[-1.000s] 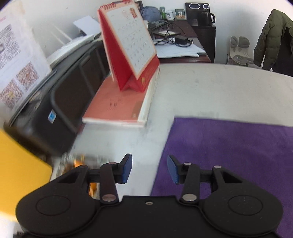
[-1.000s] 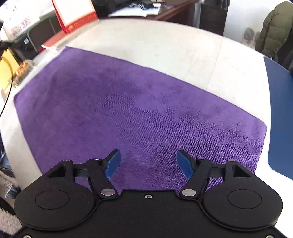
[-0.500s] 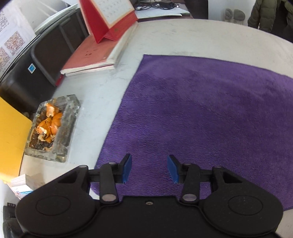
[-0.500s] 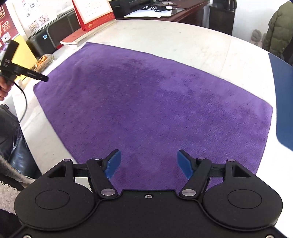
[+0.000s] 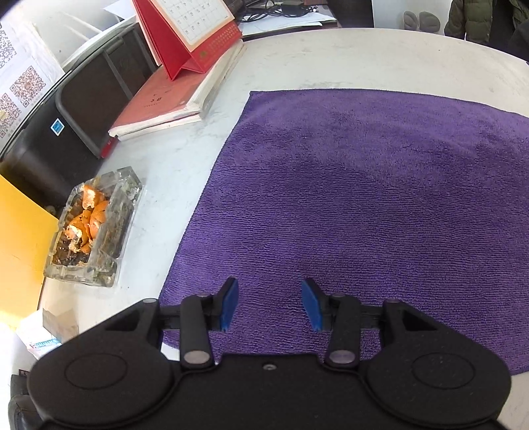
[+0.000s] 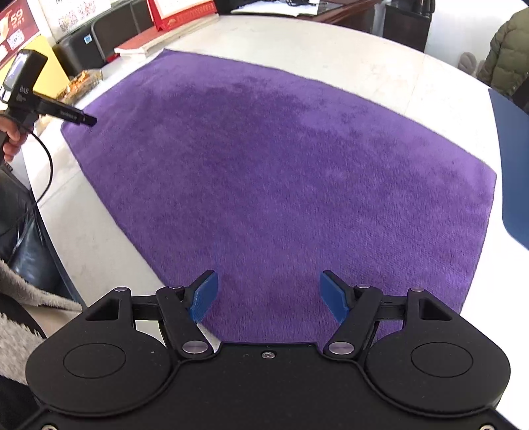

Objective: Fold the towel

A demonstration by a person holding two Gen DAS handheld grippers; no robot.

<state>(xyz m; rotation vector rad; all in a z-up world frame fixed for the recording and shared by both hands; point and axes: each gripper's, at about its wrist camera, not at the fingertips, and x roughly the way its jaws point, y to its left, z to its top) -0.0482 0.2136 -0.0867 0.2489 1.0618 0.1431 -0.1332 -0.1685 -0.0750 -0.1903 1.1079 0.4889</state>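
A purple towel (image 5: 363, 205) lies spread flat on the white table (image 5: 380, 56). My left gripper (image 5: 269, 304) hovers over the towel's near left corner, jaws open with nothing between the blue pads. In the right wrist view the same towel (image 6: 281, 165) fills the middle. My right gripper (image 6: 268, 296) hangs above its near edge, also open and empty. The left gripper (image 6: 77, 117) shows at the far left of that view, held in a hand, its tip over the towel's left corner.
A glass ashtray (image 5: 94, 228) with orange peel stands left of the towel. Behind it lie a red book (image 5: 165, 102) and a red desk calendar (image 5: 195, 29), beside a black printer (image 5: 72, 109). A blue panel (image 6: 512, 158) lies right of the towel. A fleece sleeve (image 6: 20, 307) is bottom left.
The left gripper has swung back and down, from facing the calendar and printer to hovering over the towel's near left corner. The right view has drawn back, showing more towel. Both jaws stay unchanged.
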